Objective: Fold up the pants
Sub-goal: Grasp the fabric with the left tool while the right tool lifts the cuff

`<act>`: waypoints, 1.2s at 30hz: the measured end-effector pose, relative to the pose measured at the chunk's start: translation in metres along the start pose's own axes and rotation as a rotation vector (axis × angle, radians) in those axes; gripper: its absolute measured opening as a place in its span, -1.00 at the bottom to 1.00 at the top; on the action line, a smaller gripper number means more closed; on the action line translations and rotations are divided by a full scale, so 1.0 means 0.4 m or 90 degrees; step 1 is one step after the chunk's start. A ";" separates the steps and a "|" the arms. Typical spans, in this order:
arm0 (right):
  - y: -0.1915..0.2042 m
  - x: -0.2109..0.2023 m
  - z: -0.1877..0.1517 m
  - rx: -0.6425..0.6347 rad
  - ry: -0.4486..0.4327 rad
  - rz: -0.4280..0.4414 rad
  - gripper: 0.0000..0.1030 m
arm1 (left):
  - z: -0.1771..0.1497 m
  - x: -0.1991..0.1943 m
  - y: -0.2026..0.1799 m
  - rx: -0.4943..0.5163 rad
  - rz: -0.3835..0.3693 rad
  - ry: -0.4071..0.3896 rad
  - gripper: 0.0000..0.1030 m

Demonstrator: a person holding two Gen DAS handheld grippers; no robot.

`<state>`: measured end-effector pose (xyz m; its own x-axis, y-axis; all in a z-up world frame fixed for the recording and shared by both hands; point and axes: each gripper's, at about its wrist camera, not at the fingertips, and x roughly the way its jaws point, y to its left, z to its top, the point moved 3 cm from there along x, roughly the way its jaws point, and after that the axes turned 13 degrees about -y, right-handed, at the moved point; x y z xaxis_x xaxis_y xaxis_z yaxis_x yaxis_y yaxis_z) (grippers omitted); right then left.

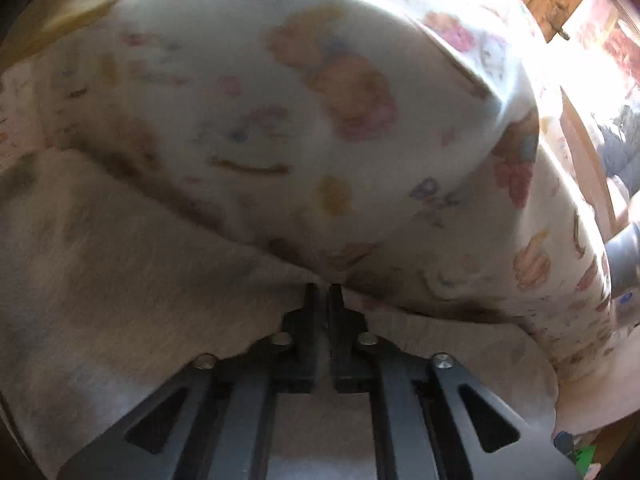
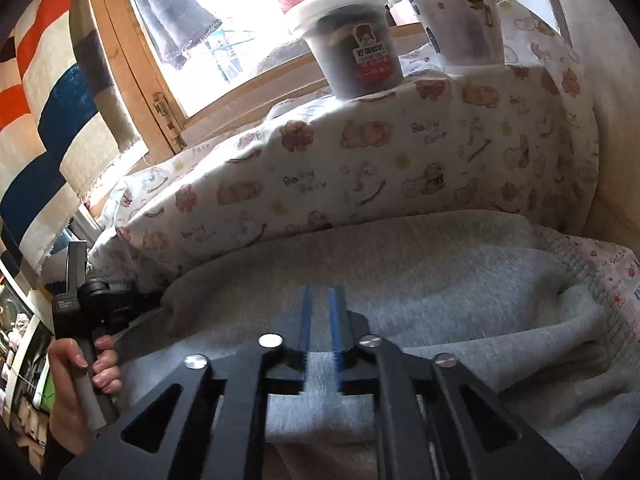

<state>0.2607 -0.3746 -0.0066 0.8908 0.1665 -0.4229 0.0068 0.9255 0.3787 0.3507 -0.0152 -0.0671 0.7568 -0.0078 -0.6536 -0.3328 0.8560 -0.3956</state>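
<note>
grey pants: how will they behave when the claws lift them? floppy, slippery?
Probably floppy: the grey pants lie in soft rumpled folds, so free ends should sag. Likely grippy, since the surface looks fleecy. The right claw is nearly closed over them.

The pants (image 2: pixel 420 280) are spread before the printed cushion (image 2: pixel 360 168), against its lower edge. A lidded tub (image 2: pixel 352 40) is set on the cushion's top edge.
</note>
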 end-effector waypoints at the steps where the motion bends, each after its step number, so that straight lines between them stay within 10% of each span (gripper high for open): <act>1: -0.003 0.000 -0.001 0.002 0.004 0.005 -0.64 | -0.005 -0.026 0.008 -0.006 0.005 -0.021 -0.94; 7: -0.009 -0.001 0.001 0.021 0.026 0.016 -0.56 | -0.038 -0.202 -0.037 0.079 -0.051 -0.092 -0.96; 11: 0.001 0.012 0.008 0.083 0.042 0.040 0.53 | -0.035 -0.325 -0.047 0.100 -0.105 -0.120 -0.96; 21: 0.007 0.135 0.007 0.244 0.151 0.020 0.53 | -0.100 -0.513 -0.037 0.183 -0.171 -0.175 -0.96; 24: -0.003 0.165 0.002 0.231 0.144 -0.038 0.02 | -0.131 -0.558 -0.018 0.200 -0.197 -0.183 -0.95; 25: -0.004 0.168 0.003 0.221 0.138 -0.043 -0.59 | -0.142 -0.573 -0.014 0.208 -0.200 -0.188 -0.96; 26: -0.007 0.166 0.005 0.216 0.131 -0.048 -0.70 | -0.151 -0.581 -0.009 0.212 -0.200 -0.190 -1.00; 30: -0.013 0.078 0.026 0.189 0.047 -0.062 -0.80 | -0.164 -0.647 0.020 0.244 -0.181 -0.261 -1.00; 36: 0.087 -0.147 0.061 0.060 -0.073 -0.013 -0.81 | -0.224 -0.586 0.062 0.237 -0.203 -0.126 -1.00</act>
<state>0.2196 -0.3606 0.0517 0.9363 0.1034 -0.3357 0.0626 0.8913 0.4490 0.1147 -0.0383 0.0185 0.8914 -0.2308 -0.3900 0.1260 0.9529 -0.2760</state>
